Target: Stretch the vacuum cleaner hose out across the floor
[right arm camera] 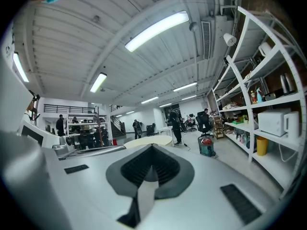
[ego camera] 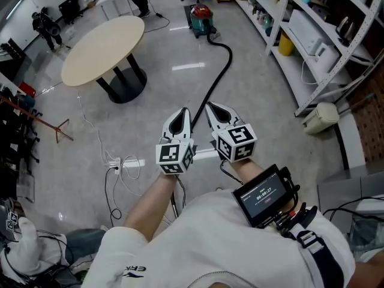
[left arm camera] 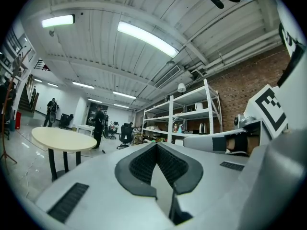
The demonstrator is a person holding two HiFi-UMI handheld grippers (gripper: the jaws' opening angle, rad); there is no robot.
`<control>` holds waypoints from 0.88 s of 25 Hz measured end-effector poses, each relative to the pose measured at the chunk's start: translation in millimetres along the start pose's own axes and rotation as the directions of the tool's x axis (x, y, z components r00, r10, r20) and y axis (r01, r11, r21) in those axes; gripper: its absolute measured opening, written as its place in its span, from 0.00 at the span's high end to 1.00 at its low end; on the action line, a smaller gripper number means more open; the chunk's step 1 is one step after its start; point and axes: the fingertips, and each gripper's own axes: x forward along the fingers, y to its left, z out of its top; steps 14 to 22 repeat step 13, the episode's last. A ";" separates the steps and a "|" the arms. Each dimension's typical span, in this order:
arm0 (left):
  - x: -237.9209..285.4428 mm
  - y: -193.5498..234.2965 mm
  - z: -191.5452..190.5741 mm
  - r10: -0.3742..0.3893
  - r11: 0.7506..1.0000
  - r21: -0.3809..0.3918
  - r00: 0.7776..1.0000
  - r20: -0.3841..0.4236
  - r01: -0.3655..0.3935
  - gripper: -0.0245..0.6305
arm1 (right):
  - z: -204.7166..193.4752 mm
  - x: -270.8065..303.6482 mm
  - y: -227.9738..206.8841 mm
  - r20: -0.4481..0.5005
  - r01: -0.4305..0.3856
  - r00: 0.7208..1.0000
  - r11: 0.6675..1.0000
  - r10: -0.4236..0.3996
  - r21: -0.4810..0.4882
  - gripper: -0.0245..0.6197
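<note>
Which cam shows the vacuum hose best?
Head view: nearly the whole black hose shows, curving across the floor from the vacuum cleaner. Right gripper view shows only the distant vacuum cleaner, no hose discernible. Left gripper view shows neither.

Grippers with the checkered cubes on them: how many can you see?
2. The left gripper and the right gripper sit side by side in the person's hands, both pointing toward the vacuum cleaner. None seem hidden.

A round table (ego camera: 103, 50) stands left; shelves (ego camera: 279, 14) line the right wall, with possibly a bin (ego camera: 321, 117) beside them.
</note>
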 end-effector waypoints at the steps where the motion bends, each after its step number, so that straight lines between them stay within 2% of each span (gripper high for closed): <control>1: 0.8 -2.2 0.0 -0.003 1.000 -0.001 1.000 0.001 0.003 0.96 | -0.6 -1.0 -1.2 -0.002 0.002 1.000 1.000 -0.002 0.000 0.96; 22: 2.1 -10.4 -0.8 -0.020 1.000 -0.010 1.000 0.007 0.020 0.96 | -5.3 -1.6 -1.1 -0.013 0.008 1.000 1.000 -0.008 0.000 0.96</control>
